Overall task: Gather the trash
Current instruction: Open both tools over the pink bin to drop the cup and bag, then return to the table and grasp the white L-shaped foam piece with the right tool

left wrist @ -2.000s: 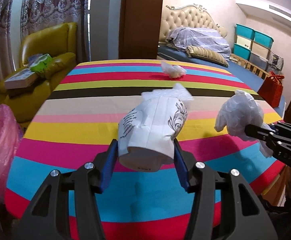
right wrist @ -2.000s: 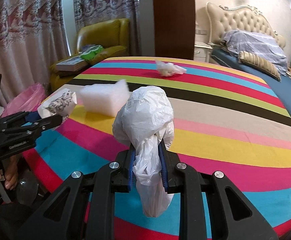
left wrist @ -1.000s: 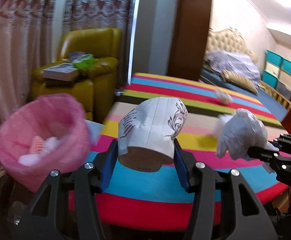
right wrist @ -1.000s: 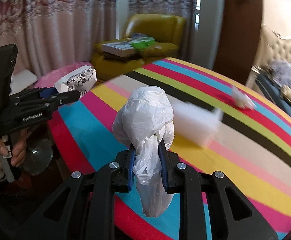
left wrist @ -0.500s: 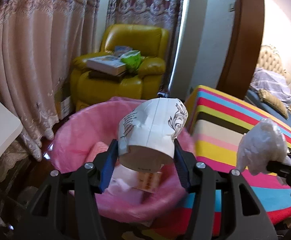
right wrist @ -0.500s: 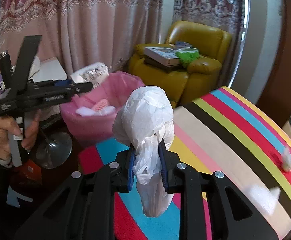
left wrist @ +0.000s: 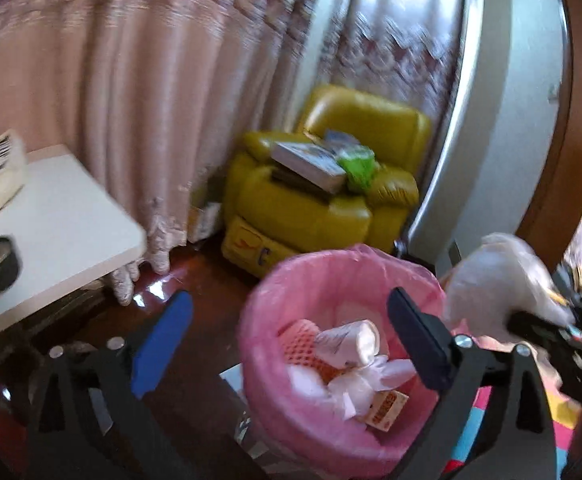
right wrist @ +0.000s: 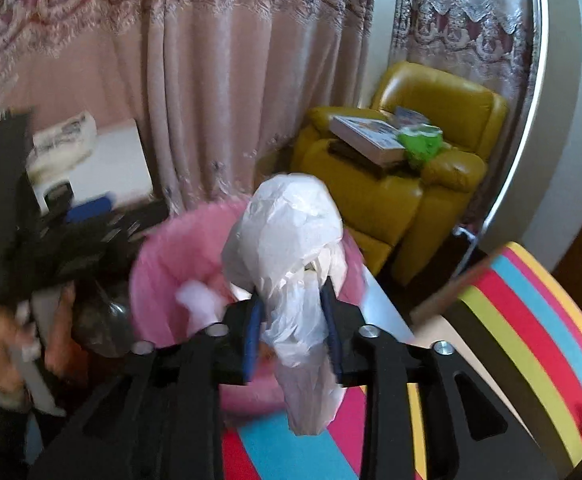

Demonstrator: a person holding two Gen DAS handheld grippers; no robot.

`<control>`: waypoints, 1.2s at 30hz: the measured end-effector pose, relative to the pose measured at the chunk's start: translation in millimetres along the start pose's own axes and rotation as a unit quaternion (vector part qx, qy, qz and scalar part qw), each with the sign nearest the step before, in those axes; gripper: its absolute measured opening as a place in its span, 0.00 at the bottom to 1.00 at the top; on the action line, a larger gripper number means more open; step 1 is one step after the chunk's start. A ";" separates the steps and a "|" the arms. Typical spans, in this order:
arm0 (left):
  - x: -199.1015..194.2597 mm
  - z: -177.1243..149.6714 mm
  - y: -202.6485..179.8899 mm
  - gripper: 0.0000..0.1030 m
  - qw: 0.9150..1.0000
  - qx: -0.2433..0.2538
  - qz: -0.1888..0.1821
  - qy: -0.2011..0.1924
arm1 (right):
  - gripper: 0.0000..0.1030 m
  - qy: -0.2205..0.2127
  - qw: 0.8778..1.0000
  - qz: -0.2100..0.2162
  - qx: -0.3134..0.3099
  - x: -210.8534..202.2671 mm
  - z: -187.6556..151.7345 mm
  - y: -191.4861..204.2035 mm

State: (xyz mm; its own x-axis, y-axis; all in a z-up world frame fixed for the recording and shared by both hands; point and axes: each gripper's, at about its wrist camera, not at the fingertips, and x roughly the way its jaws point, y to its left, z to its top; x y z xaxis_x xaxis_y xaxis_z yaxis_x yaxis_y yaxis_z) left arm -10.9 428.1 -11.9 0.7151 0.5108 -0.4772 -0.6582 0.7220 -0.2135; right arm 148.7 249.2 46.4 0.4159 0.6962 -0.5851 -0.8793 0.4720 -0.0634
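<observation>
A pink-lined trash bin (left wrist: 267, 364) stands on the floor beside the striped table. My left gripper (left wrist: 291, 332) is open and empty above its left side. The white paper cup (left wrist: 347, 344) lies inside the bin among other trash. My right gripper (right wrist: 291, 324) is shut on a crumpled white plastic bag (right wrist: 291, 248) and holds it over the bin (right wrist: 163, 276). The bag also shows at the right of the left wrist view (left wrist: 495, 280). The left gripper appears blurred at the left of the right wrist view (right wrist: 59, 240).
A yellow armchair (left wrist: 331, 208) with books stands behind the bin. Pink curtains (left wrist: 131, 100) hang at the back. A white side table (left wrist: 51, 216) is at the left. The striped table's edge (right wrist: 531, 340) is at the right.
My left gripper has opened and the paper cup has dropped into the bin. Both grippers have swung left from the table, and the right one now holds the bag over the bin.
</observation>
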 end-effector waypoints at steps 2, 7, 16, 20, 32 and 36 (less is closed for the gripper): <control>-9.9 -7.1 3.7 0.95 1.000 -0.003 0.001 -0.001 | 0.77 -0.033 0.999 -0.024 0.014 -9.5 4.3 -5.4; -33.7 -37.3 -14.0 0.95 0.999 0.037 0.001 0.006 | 0.77 -0.061 0.997 -0.028 0.024 -51.9 -7.4 -26.4; -41.2 -88.8 -110.1 0.95 0.984 0.151 -0.083 0.034 | 0.78 -0.057 0.991 -0.118 0.039 -149.5 -98.2 -87.1; -42.8 -113.1 -153.2 0.95 0.972 0.195 -0.121 0.055 | 0.81 -0.033 0.984 -0.159 0.079 -178.4 -150.7 -128.3; -63.1 -185.6 -246.9 0.95 0.927 0.285 -0.222 0.101 | 0.82 0.035 0.967 -0.177 0.181 -198.9 -251.0 -211.4; -64.9 -192.4 -256.4 0.95 0.923 0.290 -0.232 0.105 | 0.82 0.064 0.971 -0.172 0.156 -185.2 -257.4 -224.8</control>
State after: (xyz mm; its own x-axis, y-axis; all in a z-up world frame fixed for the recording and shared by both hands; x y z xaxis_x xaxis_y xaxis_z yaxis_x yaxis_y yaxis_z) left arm 66.2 120.0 -90.2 0.7866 0.0258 -0.6169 -0.0123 0.9996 0.0261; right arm 209.6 -125.1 -39.1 0.6229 0.4048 -0.6694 -0.5718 0.8196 -0.0365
